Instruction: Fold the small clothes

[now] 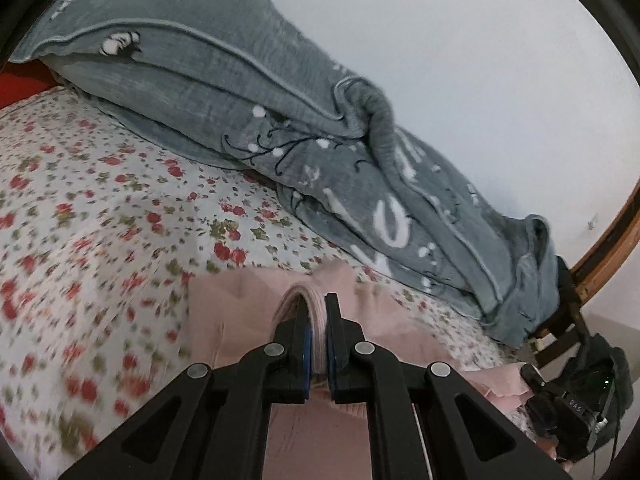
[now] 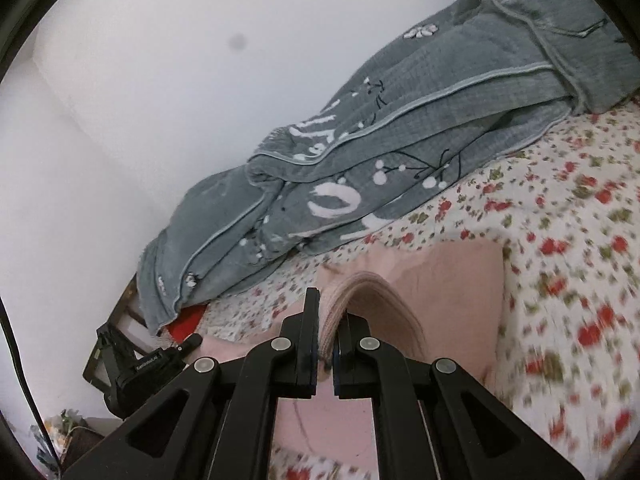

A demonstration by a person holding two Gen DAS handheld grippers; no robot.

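Left gripper (image 1: 317,312): it points forward and tips down toward the bed. Its two black fingers (image 1: 335,332) are squeezed tight on a ribbed edge of the pink cloth (image 1: 236,312).
Right gripper (image 2: 333,316): it also points forward and tips down a little. Its fingers (image 2: 310,320) are pinched tight on a ribbed edge of the same pink cloth (image 2: 460,280).
Pink cloth by the left gripper: the pinched edge sticks up between the fingers. The rest spreads out toward 10 o'clock and 2 o'clock from the tips, and some hangs under the gripper at 6 o'clock.
Pink cloth by the right gripper: the edge curls up over the tips. A flat pink part lies toward 1 o'clock, and more shows below at 6 o'clock.
Bed sheet (image 1: 100,208): white with small red flowers, under the pink cloth. It looks blurry near the edges.
Grey blanket (image 1: 208,80): bunched up along the white wall (image 1: 480,60), at 12 o'clock from the left gripper, well apart from the pink cloth.
Other gripper seen: in the left view, a black device (image 1: 576,412) sits at 4 o'clock. In the right view, one (image 2: 148,364) sits at 8 o'clock.
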